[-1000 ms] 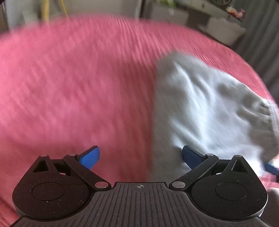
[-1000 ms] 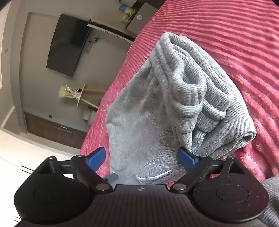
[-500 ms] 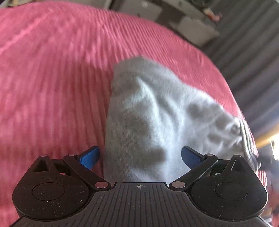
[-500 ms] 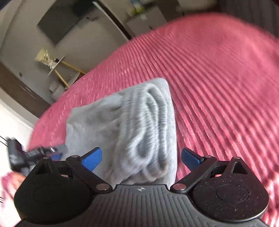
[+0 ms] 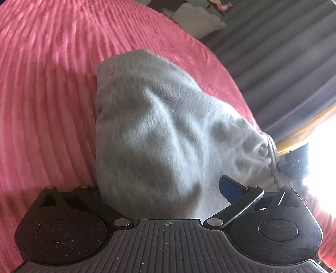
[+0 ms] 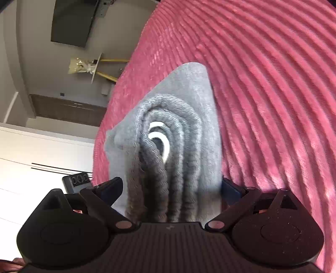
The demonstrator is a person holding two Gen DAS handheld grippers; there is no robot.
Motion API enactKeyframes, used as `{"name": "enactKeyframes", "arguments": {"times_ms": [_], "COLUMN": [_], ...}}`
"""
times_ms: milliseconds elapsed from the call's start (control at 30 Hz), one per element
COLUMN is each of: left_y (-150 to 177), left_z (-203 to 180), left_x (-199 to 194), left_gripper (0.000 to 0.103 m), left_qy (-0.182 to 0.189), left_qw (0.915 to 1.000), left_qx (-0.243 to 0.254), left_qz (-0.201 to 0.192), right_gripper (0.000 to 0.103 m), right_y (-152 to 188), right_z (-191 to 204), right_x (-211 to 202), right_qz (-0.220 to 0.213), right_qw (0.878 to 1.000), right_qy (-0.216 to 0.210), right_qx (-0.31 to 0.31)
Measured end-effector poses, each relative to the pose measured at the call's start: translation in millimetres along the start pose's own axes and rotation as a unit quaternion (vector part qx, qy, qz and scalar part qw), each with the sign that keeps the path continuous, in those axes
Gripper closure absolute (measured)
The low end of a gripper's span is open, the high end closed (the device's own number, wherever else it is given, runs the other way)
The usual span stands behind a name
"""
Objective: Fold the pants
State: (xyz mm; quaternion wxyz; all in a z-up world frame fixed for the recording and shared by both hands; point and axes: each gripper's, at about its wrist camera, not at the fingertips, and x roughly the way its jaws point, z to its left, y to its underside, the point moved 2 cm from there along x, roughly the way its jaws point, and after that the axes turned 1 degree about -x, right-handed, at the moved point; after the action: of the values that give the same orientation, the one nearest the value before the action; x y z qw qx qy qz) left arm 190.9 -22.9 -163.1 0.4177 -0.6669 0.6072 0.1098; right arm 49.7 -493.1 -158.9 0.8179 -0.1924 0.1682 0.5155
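Note:
The grey pants (image 5: pixel 159 134) lie folded into a thick bundle on the pink ribbed bedspread (image 5: pixel 46 88). My left gripper (image 5: pixel 161 189) is open with the bundle's near edge between its jaws; the left finger is mostly hidden by cloth. In the right wrist view the pants (image 6: pixel 178 138) show their stacked folds and a white cord end-on. My right gripper (image 6: pixel 170 189) is open and straddles that end. Whether either gripper presses the cloth, I cannot tell.
The bedspread (image 6: pixel 273 84) stretches wide around the bundle. Grey curtains (image 5: pixel 283 52) and a white pillow (image 5: pixel 197 19) lie beyond the bed's far edge. A wall TV (image 6: pixel 73 23), a yellow-legged stand (image 6: pixel 96 67) and the other gripper's body (image 6: pixel 77 180) show on the right wrist view's left.
Both grippers have moved in onto the bundle from opposite ends; the cloth now fills the gap between each pair of fingers. Both stayed open.

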Motion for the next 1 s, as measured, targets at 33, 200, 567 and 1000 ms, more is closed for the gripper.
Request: {"name": "enactKeyframes", "arguments": {"times_ms": [33, 200, 567, 1000], "left_y": [-2, 0, 0, 4], "left_z": [-2, -9, 4, -32], "left_x": [4, 3, 4, 20], "left_gripper": [0.0, 0.0, 0.0, 0.0], "left_qy": [0.005, 0.014, 0.014, -0.034], "left_qw": [1.0, 0.9997, 0.9999, 0.9973], "left_qx": [0.0, 0.02, -0.002, 0.063], "left_qz": [0.0, 0.005, -0.008, 0.017], "right_gripper": [0.005, 0.005, 0.005, 0.004], "right_y": [-1, -2, 5, 1], "right_z": [3, 12, 22, 28], "right_x": [4, 24, 36, 41], "right_qz": [0.006, 0.042, 0.025, 0.016], "right_qw": [1.0, 0.998, 0.994, 0.994], "right_qy": [-0.002, 0.005, 0.041, 0.061], "right_qx": [-0.009, -0.048, -0.1, -0.092]}}
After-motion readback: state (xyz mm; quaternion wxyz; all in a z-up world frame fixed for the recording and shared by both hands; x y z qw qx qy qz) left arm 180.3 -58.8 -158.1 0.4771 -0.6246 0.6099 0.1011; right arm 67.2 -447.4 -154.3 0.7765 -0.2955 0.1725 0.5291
